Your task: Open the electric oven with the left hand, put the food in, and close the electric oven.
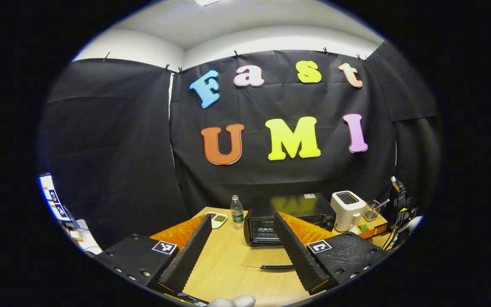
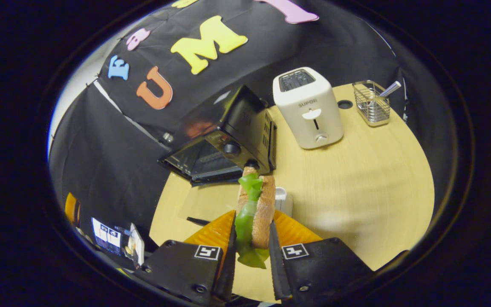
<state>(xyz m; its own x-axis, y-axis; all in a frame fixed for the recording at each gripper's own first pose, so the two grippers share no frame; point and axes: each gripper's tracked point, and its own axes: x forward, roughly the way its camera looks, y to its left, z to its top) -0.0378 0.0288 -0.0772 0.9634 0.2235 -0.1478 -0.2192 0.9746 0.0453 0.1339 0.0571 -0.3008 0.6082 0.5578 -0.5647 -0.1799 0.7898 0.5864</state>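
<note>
Wooden table point(image 2: 356, 179), black cloth wall point(image 1: 113, 140), open oven point(image 1: 286, 219)

On the worktop point(image 1: 228, 260), seen in the left gripper view: a bottle point(image 1: 237, 212) stands left of the open oven point(image 1: 288, 217), a toaster point(image 1: 347, 209) right of it, and a wire basket point(image 1: 372, 210) farther right.

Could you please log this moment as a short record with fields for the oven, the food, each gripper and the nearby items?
oven: black electric oven on the wooden table, door folded down open
food: sandwich with green lettuce, held upright
right gripper: shut on the sandwich, short of the oven
left gripper: open, empty, facing the oven
nearby: white toaster, wire basket, water bottle, small dish
</note>
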